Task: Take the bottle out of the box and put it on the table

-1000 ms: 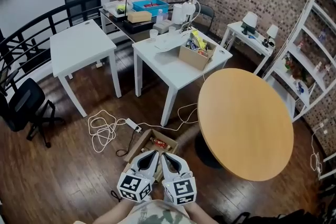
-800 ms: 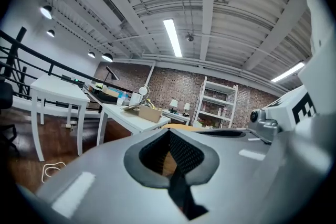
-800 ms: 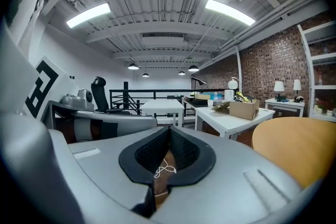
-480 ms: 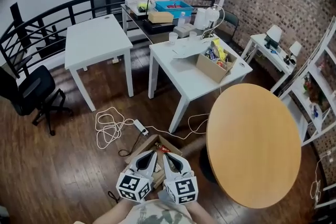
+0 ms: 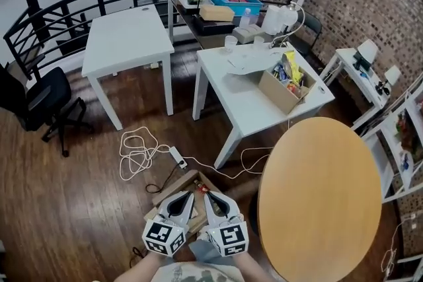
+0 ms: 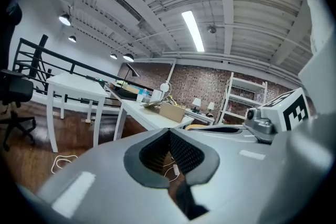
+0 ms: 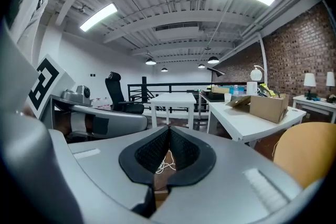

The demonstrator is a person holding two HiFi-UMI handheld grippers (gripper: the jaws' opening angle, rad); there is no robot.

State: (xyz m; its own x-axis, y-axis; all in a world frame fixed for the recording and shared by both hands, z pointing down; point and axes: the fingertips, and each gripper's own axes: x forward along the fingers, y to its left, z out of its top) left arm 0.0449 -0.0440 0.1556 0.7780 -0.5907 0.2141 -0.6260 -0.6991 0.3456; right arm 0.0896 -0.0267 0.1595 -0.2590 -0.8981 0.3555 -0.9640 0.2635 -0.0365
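The person is holding the left gripper and the right gripper side by side, low in the head view, both pointing forward and a little downward. In the left gripper view the two dark ribbed fingers are meeting at their tips, and nothing is sitting between them. The right gripper is showing the same in its own view: its jaws are pressed together and are empty.

Just under the two grippers an open brown cardboard box is standing on the dark wooden floor. Inside it a small reddish thing is showing between the grippers; I cannot tell if it is the bottle. A round table with a light wooden top is standing right of the box, and a white cable is lying on the floor beyond it.
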